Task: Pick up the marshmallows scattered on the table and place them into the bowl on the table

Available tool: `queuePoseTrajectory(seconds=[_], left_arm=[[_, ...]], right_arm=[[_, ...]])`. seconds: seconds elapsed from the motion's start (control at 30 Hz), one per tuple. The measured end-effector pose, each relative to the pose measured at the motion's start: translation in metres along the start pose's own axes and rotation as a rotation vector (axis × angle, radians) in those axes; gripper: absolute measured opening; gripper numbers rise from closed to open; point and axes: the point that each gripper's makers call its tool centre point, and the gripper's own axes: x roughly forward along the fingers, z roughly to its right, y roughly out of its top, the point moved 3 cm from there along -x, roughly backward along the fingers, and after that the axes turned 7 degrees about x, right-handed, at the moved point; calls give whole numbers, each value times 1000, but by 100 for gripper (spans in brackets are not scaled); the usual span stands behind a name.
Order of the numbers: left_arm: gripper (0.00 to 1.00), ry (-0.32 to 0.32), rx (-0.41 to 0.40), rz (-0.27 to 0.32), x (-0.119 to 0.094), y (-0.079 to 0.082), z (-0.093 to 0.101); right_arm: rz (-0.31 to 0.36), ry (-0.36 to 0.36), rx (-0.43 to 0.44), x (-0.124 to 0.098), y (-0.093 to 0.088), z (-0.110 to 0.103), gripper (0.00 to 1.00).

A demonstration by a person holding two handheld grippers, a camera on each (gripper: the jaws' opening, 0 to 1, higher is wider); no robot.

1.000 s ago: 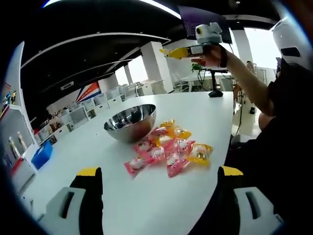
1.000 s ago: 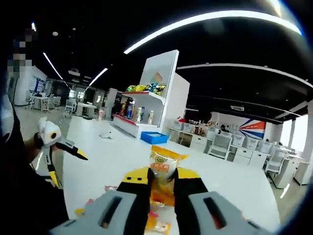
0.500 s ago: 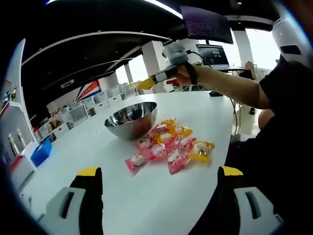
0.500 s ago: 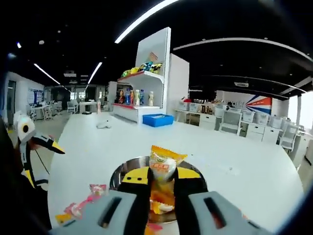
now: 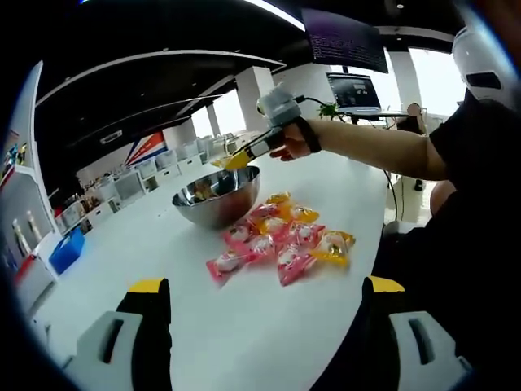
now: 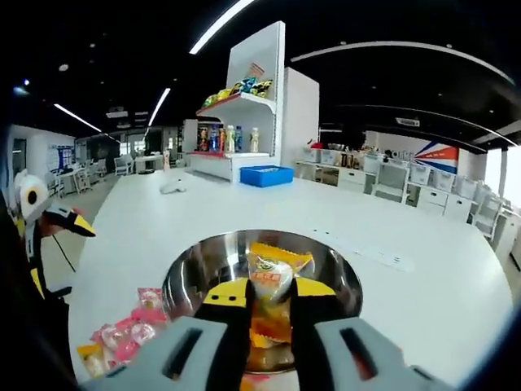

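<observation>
The right gripper is clamped on a yellow marshmallow packet at lower centre, above the steel bowl; its jaws hide the packet's lower part. The left gripper is wide apart, holding nothing; the scattered packets lie mid-frame beside the bowl.

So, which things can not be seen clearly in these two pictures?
- Right gripper view: the lower half of the yellow packet is hidden between the right tongs.
- Left gripper view: the bowl's contents are too small to tell.
- Left gripper view: the marshmallow pile overlaps, so no exact count.
</observation>
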Motion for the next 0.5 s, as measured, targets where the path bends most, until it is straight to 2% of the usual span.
queuePoseTrajectory(seconds=[0.5], left_arm=[[96, 1, 0, 3, 0, 1, -1]], right_arm=[[-31, -17, 29, 12, -5, 8, 15]])
